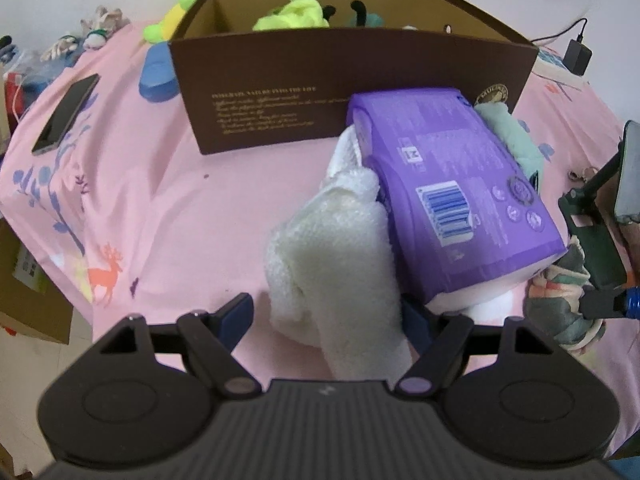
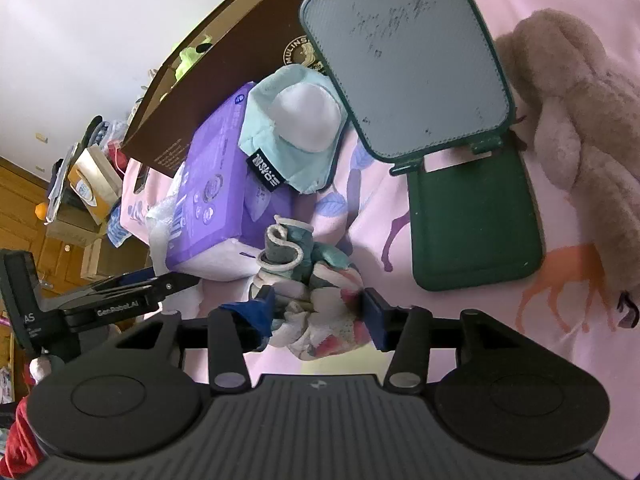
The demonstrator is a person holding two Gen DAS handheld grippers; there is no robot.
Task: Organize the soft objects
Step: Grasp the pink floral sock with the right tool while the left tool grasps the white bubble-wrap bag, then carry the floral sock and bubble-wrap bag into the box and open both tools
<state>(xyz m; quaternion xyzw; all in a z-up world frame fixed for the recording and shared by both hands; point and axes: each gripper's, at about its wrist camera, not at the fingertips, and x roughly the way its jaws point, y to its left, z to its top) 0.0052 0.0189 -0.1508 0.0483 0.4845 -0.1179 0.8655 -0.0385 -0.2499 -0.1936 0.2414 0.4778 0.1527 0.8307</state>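
A brown cardboard box stands on the pink bed sheet and holds neon yellow-green plush toys. A purple tissue pack leans against a white fluffy cloth. My left gripper is open, its jaws around the near end of the white cloth. My right gripper has its jaws around a bundle of patterned socks, which also shows in the left wrist view. A mint and white soft item lies on the purple pack.
A dark green phone stand with a mirror-like panel stands right of the socks. A beige plush toy lies at the far right. A phone, a blue item and a charger lie on the sheet.
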